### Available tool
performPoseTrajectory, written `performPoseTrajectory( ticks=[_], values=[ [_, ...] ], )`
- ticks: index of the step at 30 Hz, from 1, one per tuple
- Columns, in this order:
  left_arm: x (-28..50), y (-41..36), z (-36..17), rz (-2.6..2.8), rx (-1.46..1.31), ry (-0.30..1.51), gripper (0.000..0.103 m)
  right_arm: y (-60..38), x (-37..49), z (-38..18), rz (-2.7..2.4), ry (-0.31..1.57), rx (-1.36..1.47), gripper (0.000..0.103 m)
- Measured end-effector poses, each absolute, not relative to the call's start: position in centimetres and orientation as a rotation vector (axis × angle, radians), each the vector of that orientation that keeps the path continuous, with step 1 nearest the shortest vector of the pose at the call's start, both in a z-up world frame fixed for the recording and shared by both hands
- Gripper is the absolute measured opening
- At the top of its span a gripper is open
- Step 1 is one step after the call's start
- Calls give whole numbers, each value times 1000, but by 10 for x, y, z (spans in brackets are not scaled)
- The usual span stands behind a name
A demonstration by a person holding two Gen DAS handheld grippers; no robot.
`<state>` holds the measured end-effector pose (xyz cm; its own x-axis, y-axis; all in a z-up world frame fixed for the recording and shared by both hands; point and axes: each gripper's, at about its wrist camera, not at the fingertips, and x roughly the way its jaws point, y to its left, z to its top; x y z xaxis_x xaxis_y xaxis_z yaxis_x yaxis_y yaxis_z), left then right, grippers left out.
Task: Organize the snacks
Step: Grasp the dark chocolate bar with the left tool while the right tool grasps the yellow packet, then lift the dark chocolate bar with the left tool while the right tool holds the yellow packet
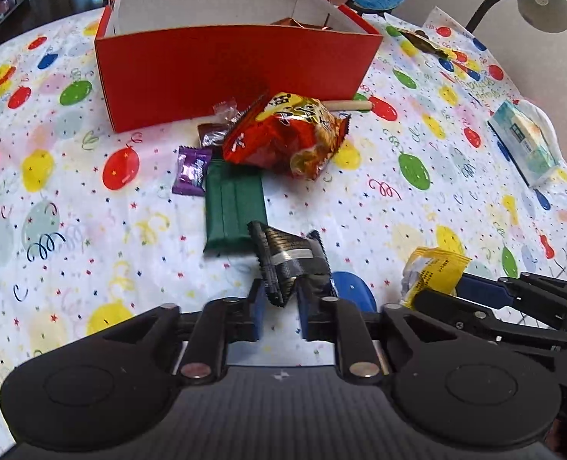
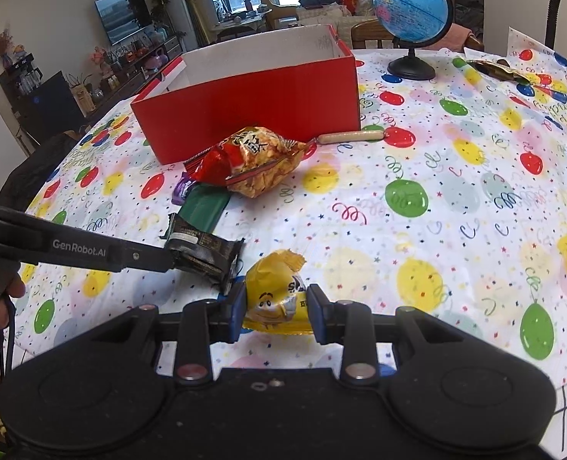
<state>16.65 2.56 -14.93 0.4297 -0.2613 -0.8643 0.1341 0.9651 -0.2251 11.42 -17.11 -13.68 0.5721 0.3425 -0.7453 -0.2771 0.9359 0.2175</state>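
Fingers pinch black packet (long axis toward box).

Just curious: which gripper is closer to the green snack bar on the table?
Left. The left gripper, holding a black packet, sits just in front of the green snack bar. The right gripper, holding a yellow packet, is farther off to the side.

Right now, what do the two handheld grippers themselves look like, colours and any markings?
Both are matte black linkage grippers with silver pivot pins and blue finger pads. The left gripper has round black housings at its base; its long black finger carries white "GenRobot.AI" lettering in the right wrist view. The right gripper looks identical.
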Motion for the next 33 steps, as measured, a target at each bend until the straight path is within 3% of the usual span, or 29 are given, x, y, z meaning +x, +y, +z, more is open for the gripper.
performPoseTrajectory(
  ticks=[3, 4, 23, 28, 33],
  values=[
    [165, 28, -149, -258, -152, 1101, 62, -170, 112, -137, 366, 893, 86, 32],
    [163, 29, -149, -257, -157, 1095, 66, -170, 112, -137, 367, 894, 88, 32],
    [201, 17, -180, -172, -185, 1204, 65, -180, 108, -143, 323, 917, 100, 32],
    [197, 15, -179, -169, -165, 1188, 41, -180, 109, -143, 324, 918, 100, 32],
    [192, 20, -177, -170, -178, 1179, 39, -180, 111, -141, 326, 909, 95, 32]
  ],
)
